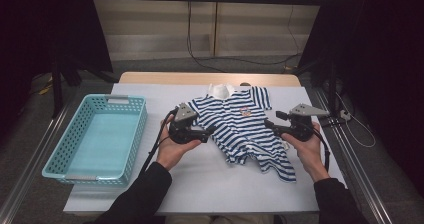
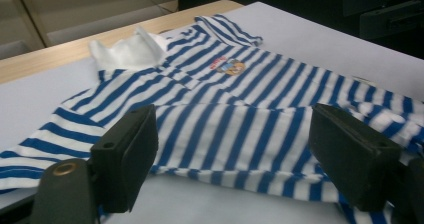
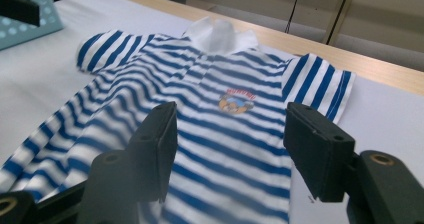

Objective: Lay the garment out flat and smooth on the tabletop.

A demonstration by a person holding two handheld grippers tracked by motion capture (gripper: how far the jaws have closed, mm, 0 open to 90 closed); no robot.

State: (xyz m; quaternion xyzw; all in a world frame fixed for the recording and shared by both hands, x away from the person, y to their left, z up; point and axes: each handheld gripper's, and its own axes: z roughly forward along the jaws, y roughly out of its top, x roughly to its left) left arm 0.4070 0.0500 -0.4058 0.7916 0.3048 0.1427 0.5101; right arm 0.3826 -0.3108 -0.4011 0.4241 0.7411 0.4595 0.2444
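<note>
Work in hand: handling of a striped shirt [image 1: 247,129] laid flat, front up, on the white-covered table [image 1: 200,184]; judged to be the start of a fold, or of a lift toward the basket [image 1: 97,139].
Shirt position: centre of the table, collar [image 1: 220,90] at the far edge, hem toward the person and skewed to the right; blue and white stripes, small badge [image 1: 245,111] on the chest.
Left gripper [image 1: 210,132]: at the shirt's left edge, pointing inward. Its fingers [image 2: 127,156] stand well apart with nothing between the pads; cloth lies beyond and below them, not gripped.
Right gripper [image 1: 270,126]: at the shirt's right edge, pointing inward. Its fingers [image 3: 317,154] stand about half apart, likewise empty; shirt body seen in the gap, untouched as far as can be told.
Step judged: approach complete on both sides, no hold taken yet.
Next move calls for: lowering each pair of fingers onto a side seam or sleeve, pinching one layer of cloth cleanly, both sides at matching height so the garment does not twist.
Surroundings: basket at the table's left, empty, well apart from the shirt; cables [image 1: 350,129] off the right edge; dark stands at both rear corners.
Obstructions: none between grippers and shirt. The left gripper's own cable [image 1: 157,139] trails toward the basket; could snag on a leftward carry.
Risk: wrinkled hem may bunch if pinched too low.
</note>
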